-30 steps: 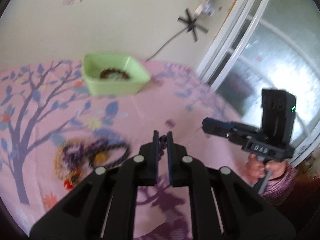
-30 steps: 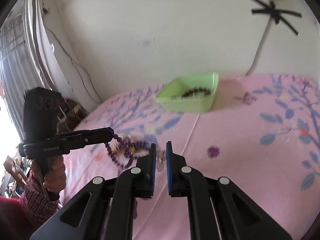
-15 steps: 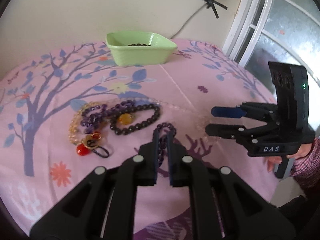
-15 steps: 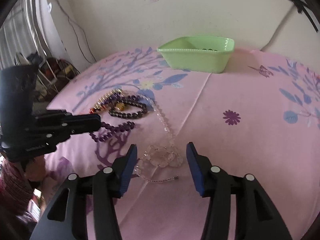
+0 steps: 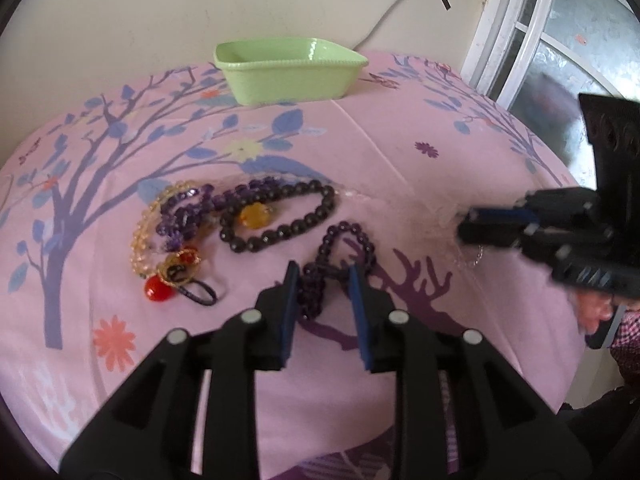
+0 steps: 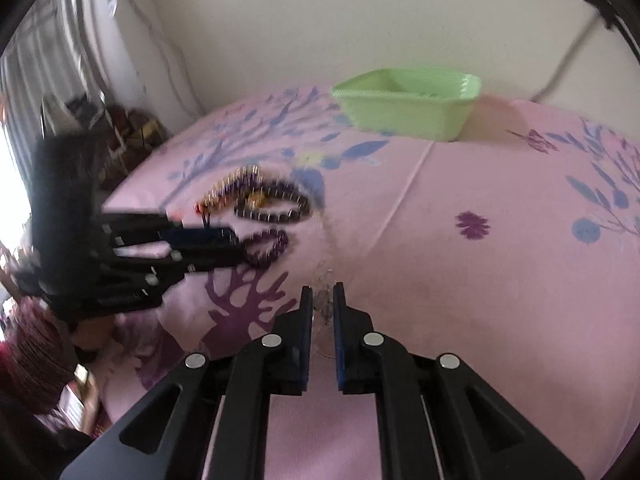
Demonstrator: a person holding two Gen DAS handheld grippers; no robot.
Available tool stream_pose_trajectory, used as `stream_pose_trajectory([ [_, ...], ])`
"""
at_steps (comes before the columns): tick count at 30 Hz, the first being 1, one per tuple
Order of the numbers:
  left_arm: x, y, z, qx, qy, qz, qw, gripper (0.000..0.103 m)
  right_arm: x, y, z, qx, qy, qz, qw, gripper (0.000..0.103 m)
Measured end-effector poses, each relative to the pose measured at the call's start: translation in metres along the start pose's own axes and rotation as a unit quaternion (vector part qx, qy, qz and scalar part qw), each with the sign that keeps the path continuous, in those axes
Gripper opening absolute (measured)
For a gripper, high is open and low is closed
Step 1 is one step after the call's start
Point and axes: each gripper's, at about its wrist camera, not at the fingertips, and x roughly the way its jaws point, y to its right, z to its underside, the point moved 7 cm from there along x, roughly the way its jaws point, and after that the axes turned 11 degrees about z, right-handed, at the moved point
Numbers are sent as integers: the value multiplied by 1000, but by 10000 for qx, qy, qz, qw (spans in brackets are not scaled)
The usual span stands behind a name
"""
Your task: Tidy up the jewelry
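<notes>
My left gripper (image 5: 322,276) is open, its fingers either side of a purple bead bracelet (image 5: 340,258) lying on the pink cloth. My right gripper (image 6: 320,302) is shut on a clear bead strand (image 6: 325,280) that trails over the cloth toward the pile. A black bead bracelet (image 5: 280,216) with an amber bead, a purple strand (image 5: 188,212), a gold bead strand (image 5: 140,236) and a red pendant (image 5: 158,288) lie in a pile to the left. A green dish (image 5: 288,70) stands at the back; its inside is hidden.
The table (image 5: 400,120) has a pink cloth with a blue tree print. A window frame (image 5: 516,20) is at the right. A cable (image 5: 380,28) taped to the wall runs behind the dish. Clutter (image 6: 132,132) lies beyond the table's left edge.
My left gripper has lowered to the cloth and opened, releasing the purple bracelet. My right gripper opened above the clear strand half a second ago and has now shut on it.
</notes>
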Motion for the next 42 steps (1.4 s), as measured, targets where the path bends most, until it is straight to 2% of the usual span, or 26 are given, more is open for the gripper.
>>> stream_pose_trajectory([
  [1,2,1,0,10,-24,37,10000,24,-7,3,-3,112,83,-48,9999,0],
  [2,2,0,0,11,2,35,10000,11,-17,7,-8,225,206,-83,9995,0],
  [3,2,0,-1,-33,-21,126,9999,7,-25,11,-14,301,317,-96,9990,0],
  [10,-21,4,-31,-250,316,591,9974,7,-81,20,-72,452,1023,-292,9933,0],
  [15,-53,8,-93,-131,690,709,9950,7,-101,15,-130,171,1335,-225,9906,0],
  [20,-76,0,-168,-117,1045,657,9923,7,-106,24,-200,209,1509,-132,9882,0],
  [24,-72,-18,-212,-297,1171,578,9910,7,-93,34,-241,325,1550,-46,9874,0],
  [30,-30,-40,-258,-423,1036,311,9932,7,-56,50,-282,363,1440,192,9887,0],
  [35,12,-61,-265,-596,787,241,9948,7,-10,64,-288,431,1182,268,9917,0],
  [42,61,-81,-250,-724,405,109,9965,7,52,80,-261,460,633,283,9965,0],
])
